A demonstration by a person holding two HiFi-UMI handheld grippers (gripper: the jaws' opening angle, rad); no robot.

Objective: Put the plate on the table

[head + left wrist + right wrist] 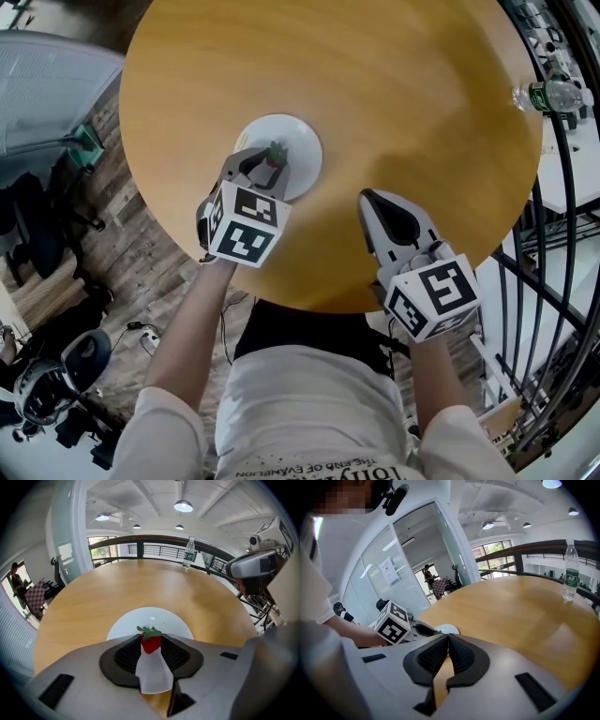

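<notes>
Left gripper (272, 161) half-open, tight on strawberry (151, 642)

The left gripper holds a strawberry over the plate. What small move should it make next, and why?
Probably lower the left gripper a little and let go. It is shut on the strawberry, which is over the white plate, and the plate already lies flat on the table.

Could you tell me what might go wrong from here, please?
The strawberry is pinched only at the tips of the left gripper, so it might slip or bruise. That gripper hangs over the plate and could nudge it. The bottle stands near the edge of the table; a wide sweep may topple it.
</notes>
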